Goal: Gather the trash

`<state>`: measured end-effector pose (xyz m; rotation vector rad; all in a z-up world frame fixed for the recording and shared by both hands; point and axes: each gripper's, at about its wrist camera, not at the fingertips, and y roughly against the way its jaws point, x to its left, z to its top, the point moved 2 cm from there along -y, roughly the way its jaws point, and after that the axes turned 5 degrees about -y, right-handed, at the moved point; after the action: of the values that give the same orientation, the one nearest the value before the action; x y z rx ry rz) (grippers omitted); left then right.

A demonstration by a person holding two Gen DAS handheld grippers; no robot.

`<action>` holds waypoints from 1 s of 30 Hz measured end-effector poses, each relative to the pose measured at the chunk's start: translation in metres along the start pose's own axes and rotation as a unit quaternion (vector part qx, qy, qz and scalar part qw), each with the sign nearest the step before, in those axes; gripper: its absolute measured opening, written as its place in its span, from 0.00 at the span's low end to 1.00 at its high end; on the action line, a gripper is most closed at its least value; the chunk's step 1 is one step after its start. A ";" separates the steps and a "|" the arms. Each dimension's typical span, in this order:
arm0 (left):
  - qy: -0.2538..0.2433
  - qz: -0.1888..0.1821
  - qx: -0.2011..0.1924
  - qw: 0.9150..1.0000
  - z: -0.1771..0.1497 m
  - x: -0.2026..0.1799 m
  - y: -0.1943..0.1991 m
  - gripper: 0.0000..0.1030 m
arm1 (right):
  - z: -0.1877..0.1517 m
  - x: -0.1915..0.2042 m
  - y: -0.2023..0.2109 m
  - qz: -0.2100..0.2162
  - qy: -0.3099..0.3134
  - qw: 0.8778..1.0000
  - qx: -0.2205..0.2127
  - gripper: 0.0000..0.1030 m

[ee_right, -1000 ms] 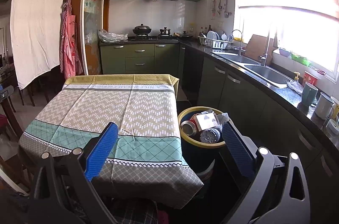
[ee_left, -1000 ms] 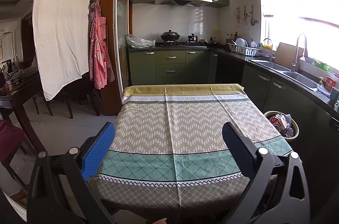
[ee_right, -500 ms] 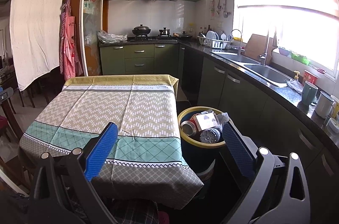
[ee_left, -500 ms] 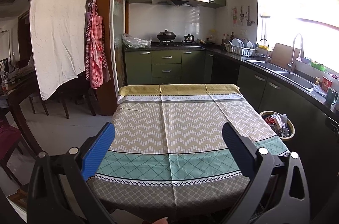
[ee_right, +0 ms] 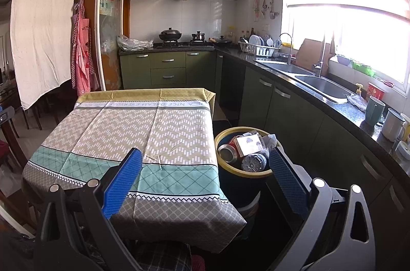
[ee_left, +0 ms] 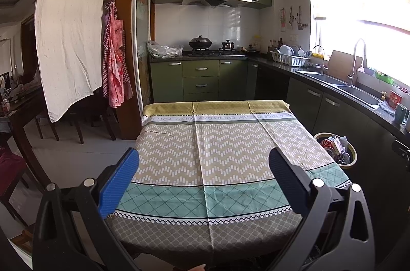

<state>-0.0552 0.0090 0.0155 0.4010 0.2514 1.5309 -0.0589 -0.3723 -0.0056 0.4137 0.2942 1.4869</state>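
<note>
The left gripper and the right gripper are both hovering with fingers wide, gripping nothing. The trash is already sitting in the yellow-rimmed bin, just right of the counter: a red can, a white box, crumpled paper. Collecting is looking finished; next is probably only checking for leftovers.

1 bin by table's right edge: 1 can, 1 box. Worktop: 2 mugs, 2 pots, 1 dish rack.
</note>
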 end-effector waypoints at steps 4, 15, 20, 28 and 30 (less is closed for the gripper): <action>-0.001 0.000 0.000 1.000 -0.001 0.000 0.000 0.94 | 0.000 0.001 -0.002 0.000 0.000 1.000 0.002 0.95; -0.003 -0.002 0.000 1.000 0.000 0.001 -0.001 0.94 | -0.001 0.000 -0.003 -0.003 -0.004 1.000 0.002 0.95; -0.005 -0.003 0.000 1.000 0.000 0.000 -0.001 0.94 | -0.001 0.000 -0.004 -0.003 -0.004 1.000 0.003 0.95; -0.006 -0.005 0.003 1.000 -0.001 0.002 -0.004 0.94 | -0.003 0.000 -0.006 -0.003 -0.003 1.000 0.006 0.95; -0.006 -0.005 0.003 1.000 -0.001 0.002 -0.004 0.94 | -0.003 0.000 -0.007 -0.004 -0.003 1.000 0.005 0.95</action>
<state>-0.0518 0.0113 0.0137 0.4134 0.2487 1.5175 -0.0543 -0.3725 -0.0110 0.4260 0.2980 1.4773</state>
